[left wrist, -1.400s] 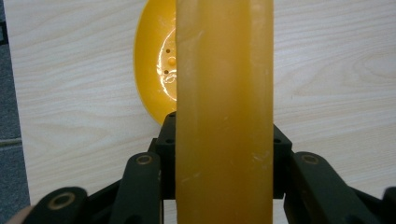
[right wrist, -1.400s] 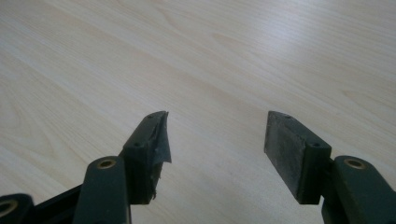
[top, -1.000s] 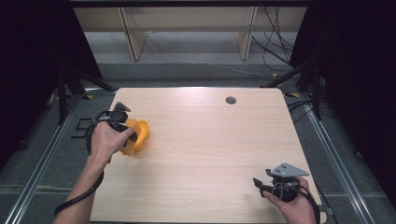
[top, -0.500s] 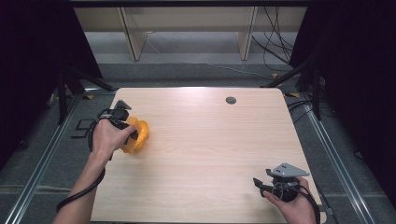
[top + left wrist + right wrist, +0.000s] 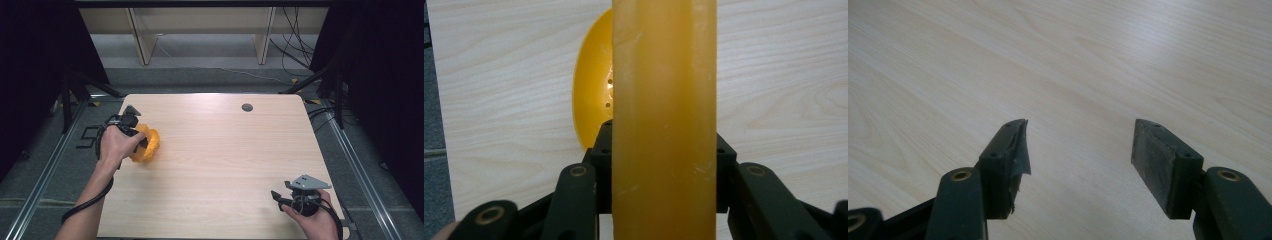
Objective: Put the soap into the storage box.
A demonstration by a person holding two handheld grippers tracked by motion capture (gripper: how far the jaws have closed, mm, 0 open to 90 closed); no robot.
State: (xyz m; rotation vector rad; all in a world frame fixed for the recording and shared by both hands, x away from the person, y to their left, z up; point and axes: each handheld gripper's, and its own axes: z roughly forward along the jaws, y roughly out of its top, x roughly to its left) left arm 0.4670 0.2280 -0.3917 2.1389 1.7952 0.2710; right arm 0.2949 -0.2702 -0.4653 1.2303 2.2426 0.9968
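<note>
Left claw (image 5: 142, 142) sits at the table's (image 5: 225, 165) left edge, hand (image 5: 114, 145) wrapped over it, cable trailing down along the forearm. It grips an orange-yellow plastic thing. In the left gripper view a thick amber band (image 5: 664, 120) runs straight up between the jaws, both pads pressed against its sides, so the jaws are closed onto it at about the band's width. Just behind the band, on its left side, a brighter yellow disc (image 5: 591, 95) with a few small holes, seen partly edge-on; the two look like parts of one object but I can't tell for sure. From the high view the object (image 5: 148, 145) is a rounded orange shape right at the claw's tips, poking out to the right of the hand, low over the wood; whether it touches the table can't be made out.

Right claw (image 5: 276, 196) is near the table's right front corner, well apart from the left one, held in the other hand (image 5: 315, 222), grey plate on top, tips pointing left. In the right gripper view (image 5: 1078, 145) the jaws stand wide apart with nothing between them, bare wood grain ahead. The left pad (image 5: 1015, 145) has its black facing torn and peeling at the tip; the right pad looks flat and whole.

Small dark round hole (image 5: 247, 107) in the tabletop near the far edge, far ahead of both claws.
</note>
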